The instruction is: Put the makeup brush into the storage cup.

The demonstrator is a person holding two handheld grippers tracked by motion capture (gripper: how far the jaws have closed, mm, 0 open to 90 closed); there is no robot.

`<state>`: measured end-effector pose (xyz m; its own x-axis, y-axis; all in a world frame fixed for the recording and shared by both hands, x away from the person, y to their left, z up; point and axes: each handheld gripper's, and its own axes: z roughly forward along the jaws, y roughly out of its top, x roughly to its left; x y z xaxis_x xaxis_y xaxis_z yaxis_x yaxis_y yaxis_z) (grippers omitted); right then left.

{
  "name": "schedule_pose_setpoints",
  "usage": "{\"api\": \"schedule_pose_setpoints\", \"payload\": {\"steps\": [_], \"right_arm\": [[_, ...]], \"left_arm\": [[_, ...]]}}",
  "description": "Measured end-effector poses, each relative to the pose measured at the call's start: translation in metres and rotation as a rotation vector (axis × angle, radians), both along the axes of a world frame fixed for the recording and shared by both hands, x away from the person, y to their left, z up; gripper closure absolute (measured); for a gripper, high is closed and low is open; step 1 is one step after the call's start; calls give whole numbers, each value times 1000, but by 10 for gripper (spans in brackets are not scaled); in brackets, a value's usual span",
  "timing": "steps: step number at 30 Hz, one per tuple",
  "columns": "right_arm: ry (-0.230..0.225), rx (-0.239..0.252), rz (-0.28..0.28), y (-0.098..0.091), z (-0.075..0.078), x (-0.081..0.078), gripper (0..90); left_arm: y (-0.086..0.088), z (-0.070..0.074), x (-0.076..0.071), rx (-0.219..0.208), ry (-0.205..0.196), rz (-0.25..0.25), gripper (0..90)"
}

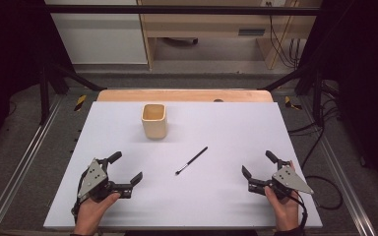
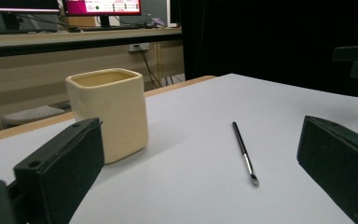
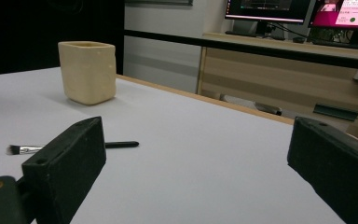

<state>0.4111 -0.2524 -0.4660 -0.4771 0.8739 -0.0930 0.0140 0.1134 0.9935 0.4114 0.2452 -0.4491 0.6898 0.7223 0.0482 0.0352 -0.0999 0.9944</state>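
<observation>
On the counter (image 1: 128, 206) the slim brush (image 1: 192, 160) lies flat in the middle, near the cream cup (image 1: 153, 120), so the open, empty right hand-held gripper (image 1: 257, 165) should straddle its thin handle crosswise and close gently, the left hand-held gripper (image 1: 126, 166) waiting open.

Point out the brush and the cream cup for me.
brush (image 1: 192, 161), high view, middle of its black handle.
cream cup (image 2: 116, 116), left gripper view, its front wall.
</observation>
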Motion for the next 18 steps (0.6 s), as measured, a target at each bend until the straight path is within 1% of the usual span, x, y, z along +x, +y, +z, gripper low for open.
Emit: {"api": "schedule_pose_setpoints", "payload": {"steps": [1,2,5,6,7,8,11,12,13,14,16,17,18], "right_arm": [[0,4,1,0,0,0,45],[-2,5,2,0,0,-1,44],[-9,9,3,-1,1,-1,44],[-8,11,3,-2,1,-1,44],[-8,10,5,-2,1,-1,44],[-11,8,8,-2,1,-1,43],[-12,12,10,-2,1,-2,43],[-11,13,11,-1,1,-3,43],[-14,10,15,0,1,-3,43],[-11,11,16,1,1,-3,43],[-13,5,20,2,1,-3,43],[-15,4,24,3,1,-3,43],[-15,4,24,3,1,-3,43]], "left_arm": [[0,0,0,0,0,0,4],[-4,1,0,12,3,-8,4],[-7,2,1,22,8,-15,4],[-11,3,2,35,11,-24,4],[-11,3,2,35,11,-24,4],[-13,4,2,49,17,-30,4],[-21,6,4,76,29,-64,6],[-27,7,5,72,43,-98,5],[-30,8,6,79,45,-107,6],[-30,8,6,79,45,-107,7],[-36,9,7,84,53,-123,7],[-42,11,9,94,58,-138,7],[-42,11,9,94,58,-138,7]]}}
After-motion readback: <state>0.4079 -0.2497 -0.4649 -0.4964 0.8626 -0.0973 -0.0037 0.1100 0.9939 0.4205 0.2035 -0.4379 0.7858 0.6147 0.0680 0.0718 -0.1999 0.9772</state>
